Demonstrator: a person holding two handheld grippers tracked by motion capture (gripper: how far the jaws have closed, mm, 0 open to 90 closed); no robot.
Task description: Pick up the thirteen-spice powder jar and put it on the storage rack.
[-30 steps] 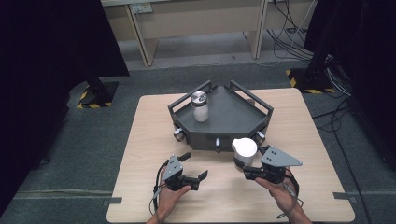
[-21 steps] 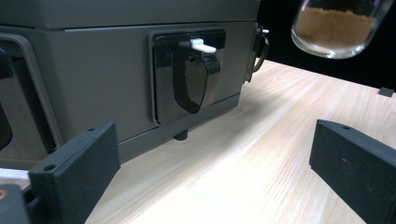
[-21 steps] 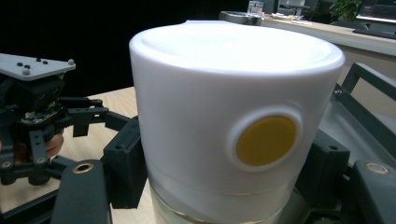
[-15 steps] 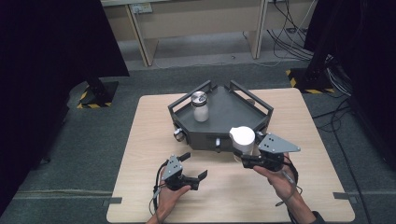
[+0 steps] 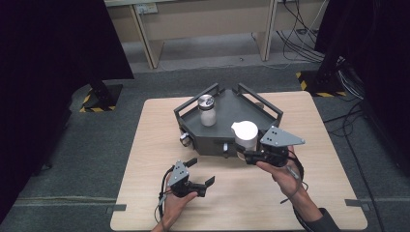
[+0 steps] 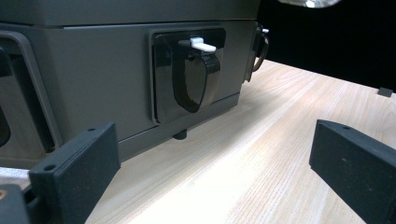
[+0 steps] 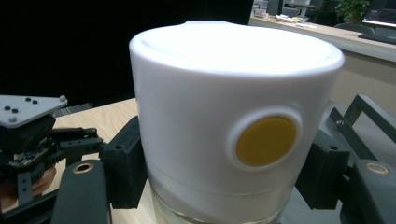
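The right gripper (image 5: 249, 157) has its jaws clamped on a white-capped jar (image 5: 245, 137) — in the right gripper view the black jaws press on both sides of the jar (image 7: 233, 121), just under its white cap with a yellow round spot (image 7: 266, 141). The jar is held at the near right corner of the dark grey tray (image 5: 220, 133), which stands toward the far middle of the surface (image 5: 145, 145). A second jar with a metal lid (image 5: 207, 110) stands upright in the tray's far left part. The left gripper (image 5: 203, 172) sits low near the surface's near edge, jaws spread wide and holding nothing — its own view faces the tray's side wall (image 6: 93, 70) and a dark latch with a white tab (image 6: 194, 70).
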